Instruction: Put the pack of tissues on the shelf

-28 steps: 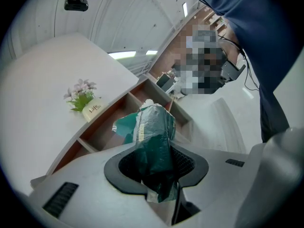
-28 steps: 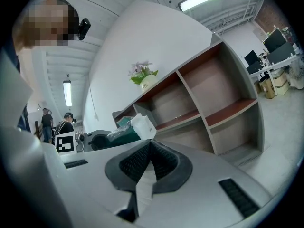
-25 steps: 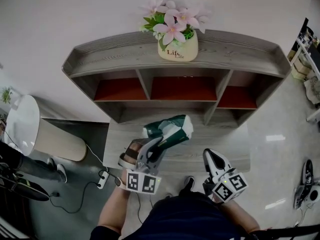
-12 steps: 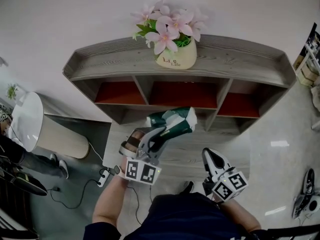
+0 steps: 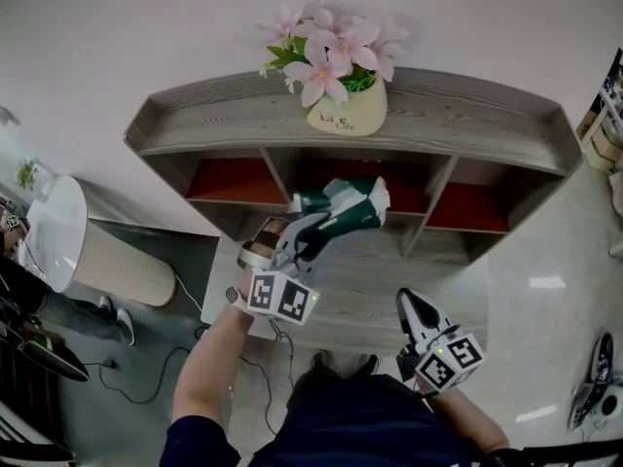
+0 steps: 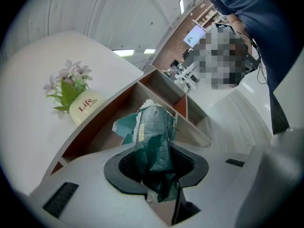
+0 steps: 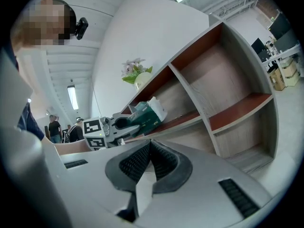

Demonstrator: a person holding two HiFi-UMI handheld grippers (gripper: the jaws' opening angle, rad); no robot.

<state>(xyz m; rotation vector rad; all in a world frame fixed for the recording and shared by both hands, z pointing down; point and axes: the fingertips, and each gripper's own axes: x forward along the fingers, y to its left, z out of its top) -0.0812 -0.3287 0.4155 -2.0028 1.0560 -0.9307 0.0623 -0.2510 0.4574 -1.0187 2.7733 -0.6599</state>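
Note:
My left gripper [image 5: 313,233] is shut on a green and white pack of tissues [image 5: 342,205]. It holds the pack in the air in front of the middle compartment of the grey wooden shelf [image 5: 458,123]. In the left gripper view the crumpled green pack [image 6: 154,146] fills the gap between the jaws, pointing at the shelf [image 6: 137,91]. My right gripper [image 5: 414,308] hangs low at the right, shut and empty. In the right gripper view its tips [image 7: 150,145] meet, and the pack [image 7: 147,115] shows at the shelf [image 7: 223,75].
A cream pot of pink flowers [image 5: 341,110] stands on the shelf top. The three compartments have red-brown backs. A low wooden platform [image 5: 370,290] lies before the shelf. A round white table [image 5: 44,236], a power strip and cables lie at the left.
My left gripper has carried the tissue pack up and forward, from over the low platform to the mouth of the middle compartment. The right gripper has stayed where it was.

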